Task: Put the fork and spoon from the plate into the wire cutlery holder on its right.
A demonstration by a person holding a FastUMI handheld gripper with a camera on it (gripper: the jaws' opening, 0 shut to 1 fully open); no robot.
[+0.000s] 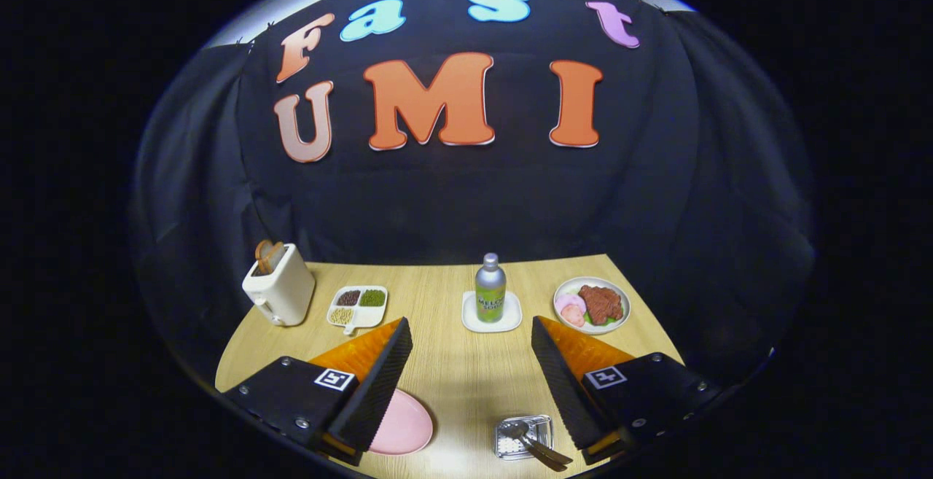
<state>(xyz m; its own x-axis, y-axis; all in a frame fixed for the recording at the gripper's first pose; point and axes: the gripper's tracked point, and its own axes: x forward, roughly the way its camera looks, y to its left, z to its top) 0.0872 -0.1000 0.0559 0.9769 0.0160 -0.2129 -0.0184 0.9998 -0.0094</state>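
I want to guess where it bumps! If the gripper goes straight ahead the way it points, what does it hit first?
Probably the bottle on its small white dish. The open gripper points that way across bare table. Depth is hard to judge.

The counter [452, 370] is showing pale, matt wood grain. The wire cutlery holder [523, 437] and spoon [519, 431] are gleaming like polished metal. The pink plate [404, 424] is looking smooth and glossy.

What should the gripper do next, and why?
Probably tilt down toward the pink plate to check it: the gripper is open and empty, cutlery already lies in the wire holder, and one finger hides part of the plate.
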